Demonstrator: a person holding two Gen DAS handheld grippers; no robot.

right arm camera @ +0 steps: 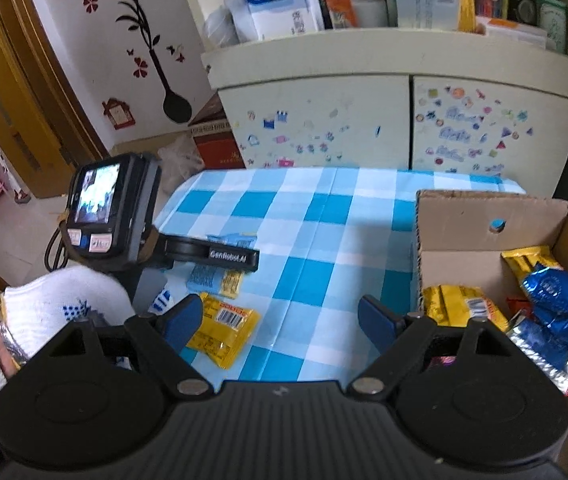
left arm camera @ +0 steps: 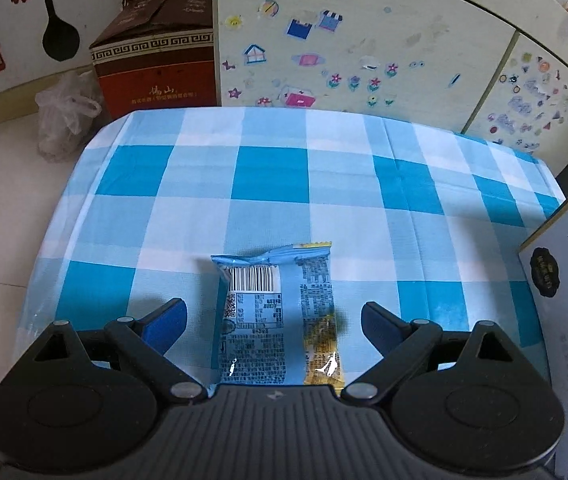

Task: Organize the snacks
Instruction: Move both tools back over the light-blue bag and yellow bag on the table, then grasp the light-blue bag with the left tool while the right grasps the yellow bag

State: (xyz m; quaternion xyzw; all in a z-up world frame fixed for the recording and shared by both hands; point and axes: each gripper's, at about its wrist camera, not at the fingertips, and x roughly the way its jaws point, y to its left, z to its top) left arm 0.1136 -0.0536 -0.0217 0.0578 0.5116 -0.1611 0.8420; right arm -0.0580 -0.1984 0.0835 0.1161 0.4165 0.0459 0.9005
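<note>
Left gripper (left arm camera: 274, 320) is spread wide around the blue snack packet (left arm camera: 274, 316), gripping nothing yet; that thin, flat wrapper could slide or crumple as it closes. Right gripper (right arm camera: 280, 316) hangs open, empty. Yellow packet (right arm camera: 224, 332) at its 9 o'clock, snack box (right arm camera: 491, 208) at 3, nothing blocking.

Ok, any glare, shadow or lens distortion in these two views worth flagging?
Left wrist: white glare spots on the glossy blue-and-yellow snack packet, dark shadow by the left gripper, checked tablecloth edges bowed by fisheye. Right wrist: glare on the shiny blue foil packet, cream cabinet top curved.
</note>
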